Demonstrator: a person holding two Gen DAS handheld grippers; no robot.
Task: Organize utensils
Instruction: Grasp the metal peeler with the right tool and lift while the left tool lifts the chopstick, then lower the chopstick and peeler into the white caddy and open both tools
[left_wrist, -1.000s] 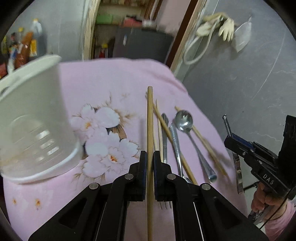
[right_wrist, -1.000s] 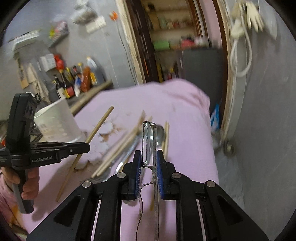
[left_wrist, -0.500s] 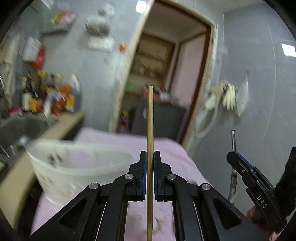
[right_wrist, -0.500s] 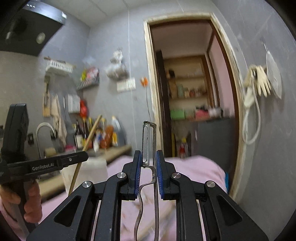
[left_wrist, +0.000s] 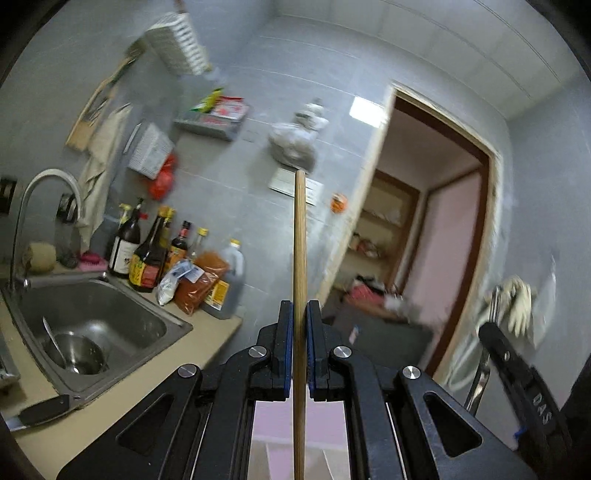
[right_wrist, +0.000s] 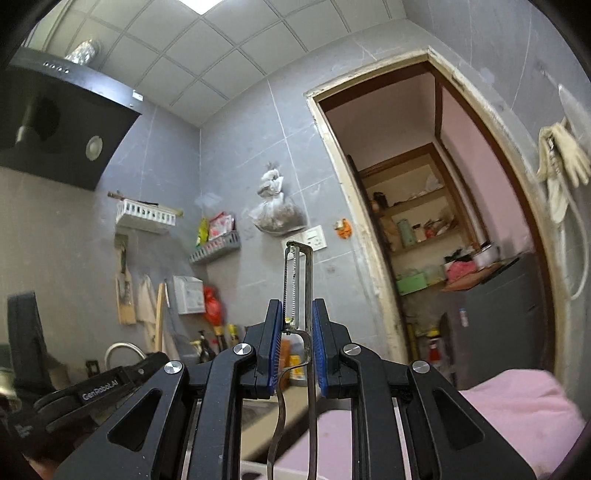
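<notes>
Both of your grippers have tilted upward since one second ago: then they looked down at the pink cloth with the utensils, and now they look at the kitchen wall and the ceiling.

Your left gripper (left_wrist: 300, 347) is clenched on a wooden chopstick (left_wrist: 299, 258). It stands straight between the two blue pads, and its tip reaches up in front of the grey tiled wall. To the left below you see the steel sink (left_wrist: 92, 325) with a ladle lying in it, and behind the sink a row of sauce bottles (left_wrist: 147, 254) on the counter. At the right edge of this view your right gripper (left_wrist: 491, 354) shows with a metal handle hanging under it.

Your right gripper (right_wrist: 297, 347) is grasping a metal peeler (right_wrist: 295, 284). Its blade end points up past the fingertips, and its wire handle runs down between the fingers. Your left gripper (right_wrist: 110, 384) is at the lower left of this view. A part of the pink cloth (right_wrist: 517, 406) shows at the lower right, near the doorway (right_wrist: 424, 221).
</notes>
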